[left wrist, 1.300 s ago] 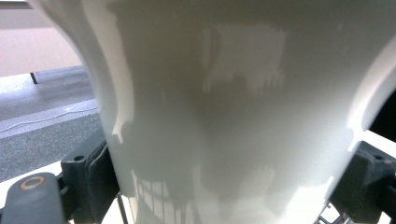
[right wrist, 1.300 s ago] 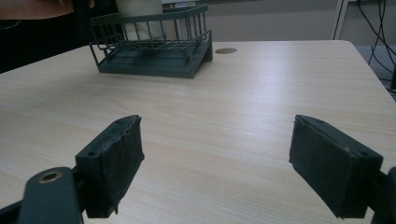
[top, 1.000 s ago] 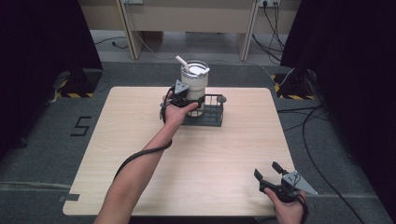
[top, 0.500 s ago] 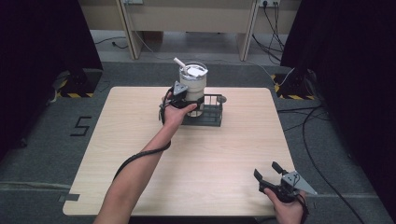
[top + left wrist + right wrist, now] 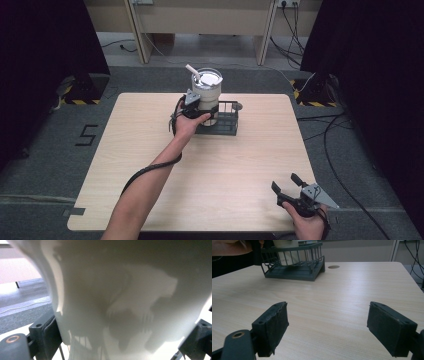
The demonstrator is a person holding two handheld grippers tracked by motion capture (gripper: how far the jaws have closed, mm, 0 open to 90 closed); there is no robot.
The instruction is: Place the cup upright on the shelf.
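A white tumbler [image 5: 207, 95] with a lid and a straw [image 5: 192, 70] stands upright in the left end of a dark wire rack [image 5: 227, 121] at the far middle of the table. My left gripper [image 5: 204, 108] is shut on the tumbler's lower body; in the left gripper view the white wall [image 5: 125, 290] sits close between the two jaws. I cannot tell whether the tumbler rests on the rack floor. My right gripper [image 5: 284, 181] is open with nothing between its jaws near the front right edge; the right gripper view shows the rack [image 5: 294, 270] and the tumbler [image 5: 285, 257] far ahead.
The light wooden table [image 5: 240, 165] has a small round disc [image 5: 238, 106] just behind the rack. Cables run over the grey floor at the right, and desk legs stand beyond the far edge.
The tumbler and my left gripper have shifted slightly to the right at the rack. The right gripper has stayed in place.
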